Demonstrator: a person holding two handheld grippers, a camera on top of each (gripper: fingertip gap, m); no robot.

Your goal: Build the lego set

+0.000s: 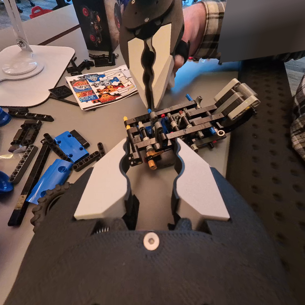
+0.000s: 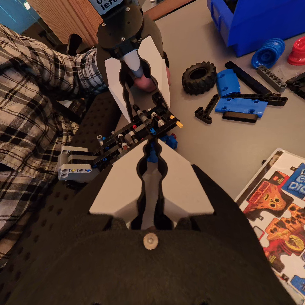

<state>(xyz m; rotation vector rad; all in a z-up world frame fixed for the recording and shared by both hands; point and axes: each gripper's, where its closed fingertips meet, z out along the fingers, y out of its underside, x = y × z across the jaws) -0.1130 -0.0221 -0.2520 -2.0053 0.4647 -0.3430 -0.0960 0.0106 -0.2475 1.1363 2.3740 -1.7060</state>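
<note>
**Holding a half-built Lego frame between two grippers**

Holding the work from both ends, we see the Lego chassis (image 1: 175, 130), a black beam frame with grey, blue, red and yellow pins, sitting at the bench's (image 1: 105, 118) right edge, beside a dark perforated mat (image 1: 257, 165).

Our left gripper (image 1: 151, 146) has its white fingers (image 1: 105, 178) spread wide, one on each side of the chassis's near end, where a gold-coloured connector (image 1: 152, 162) sticks out. We cannot tell whether they press on it.

Our right gripper (image 2: 151, 140) comes from the opposite side with its fingers (image 2: 178, 178) drawn nearly together, pinching a thin blue pin (image 1: 149, 110) at the top of the frame.

Toward the bench's left edge lie loose parts: blue curved panels (image 1: 71, 145), black holed beams (image 1: 21, 165) and a knobbly black tyre (image 2: 198, 80). A colourful sticker sheet (image 1: 100, 89) lies behind the chassis, and a dark product box (image 1: 94, 24) stands toward the far edge. A plaid sleeve (image 2: 41, 82) shows at the side.
</note>
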